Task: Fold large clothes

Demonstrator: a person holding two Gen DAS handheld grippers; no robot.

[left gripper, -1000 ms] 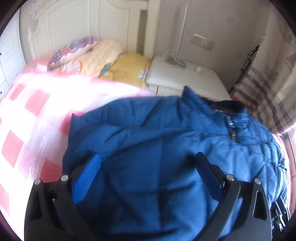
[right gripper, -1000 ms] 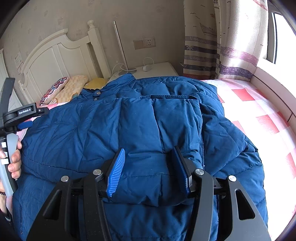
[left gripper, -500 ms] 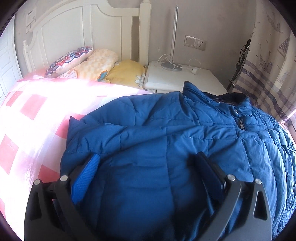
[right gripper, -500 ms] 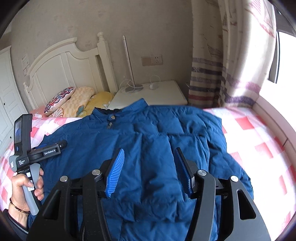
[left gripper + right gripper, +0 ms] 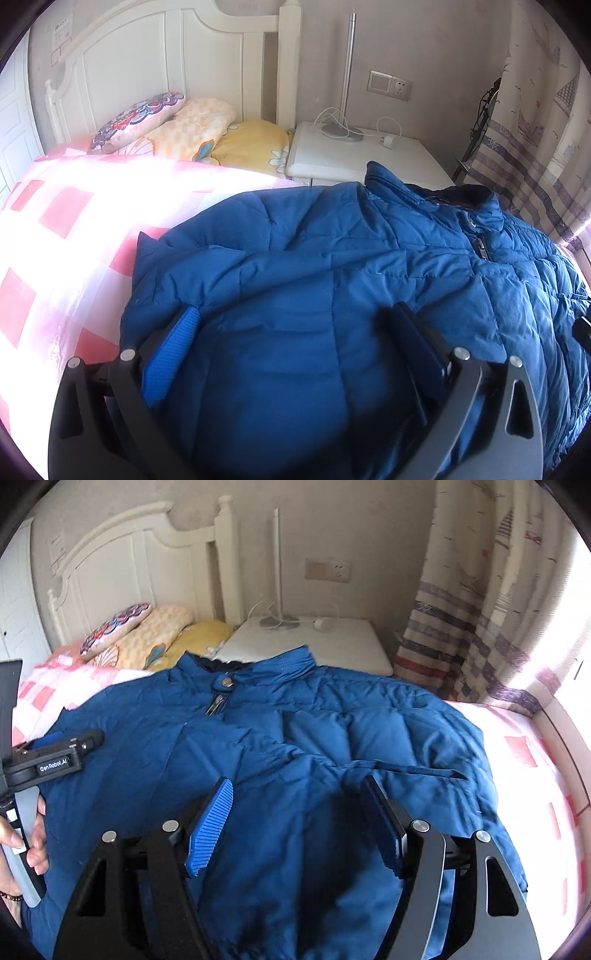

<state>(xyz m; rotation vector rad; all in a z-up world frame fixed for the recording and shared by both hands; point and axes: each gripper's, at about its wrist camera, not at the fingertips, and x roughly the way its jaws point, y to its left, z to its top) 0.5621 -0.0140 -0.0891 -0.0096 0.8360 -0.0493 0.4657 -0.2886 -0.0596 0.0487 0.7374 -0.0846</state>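
Blue padded jacket (image 5: 332,738) lies spread out on the bed, front side up, with its collar toward the headboard (image 5: 122,572) and the white nightstand (image 5: 314,642). The zipper is closed up to the collar, and a round snap button sits at the neck. One sleeve is folded over the body, and its cuff edge shows as a dark line on the side toward the window. Under the jacket is a bedsheet (image 5: 55,221) with pink and white squares.

The right gripper (image 5: 295,812) is over the lower part of the jacket. Its jaws have just been opening and now stand wide; jacket fabric shows in the gap, but the pads do not press on it. The left gripper (image 5: 295,343) is over the other side of the jacket, also with its fingers wide apart and only loose fabric seen between them. In the right wrist view a hand (image 5: 26,845) holds the handle of this left gripper at the picture's left edge.

Near the headboard lie a flowered pillow (image 5: 140,114) and yellow bedding (image 5: 251,144). On the nightstand stands a lamp (image 5: 345,74) with a cable and a charger. A striped curtain (image 5: 480,609) hangs beside the bright window.
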